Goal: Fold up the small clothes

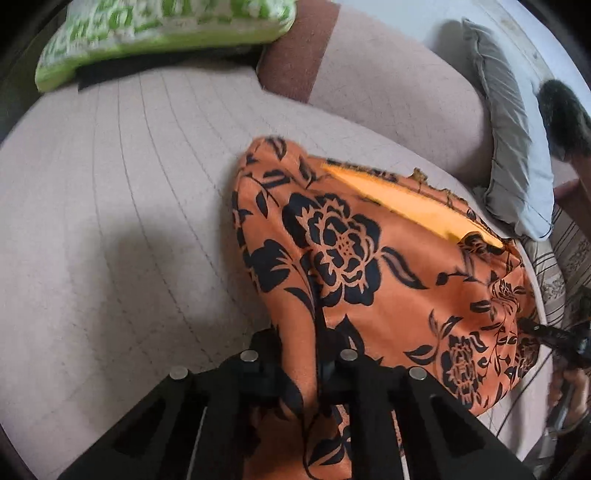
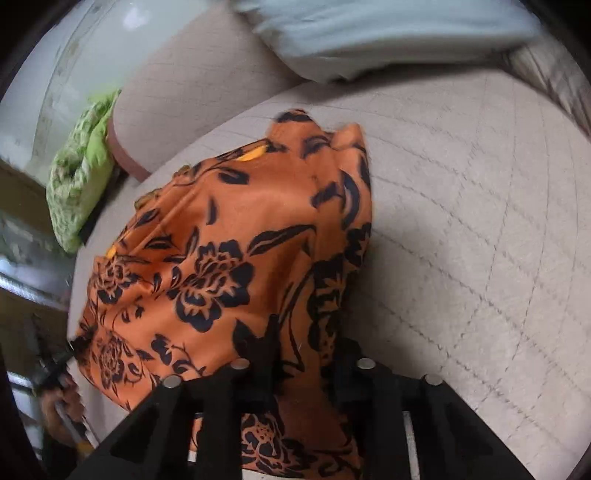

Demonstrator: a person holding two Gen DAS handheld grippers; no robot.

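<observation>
An orange garment with a black flower print (image 1: 351,258) lies spread over a pale quilted sofa seat (image 1: 129,221); its plain yellow-orange inside shows near the far edge. My left gripper (image 1: 301,354) is shut on the garment's near left corner. In the right wrist view the same garment (image 2: 221,266) stretches to the left, and my right gripper (image 2: 303,354) is shut on its near right corner. The right gripper also shows in the left wrist view (image 1: 554,338) at the cloth's far right edge. The cloth hangs taut between both grippers.
A green and white patterned cushion (image 1: 166,33) lies at the sofa's back left. A grey and pale blue pillow (image 1: 517,147) leans at the right, also in the right wrist view (image 2: 369,33). The sofa backrest (image 1: 388,85) rises behind the garment.
</observation>
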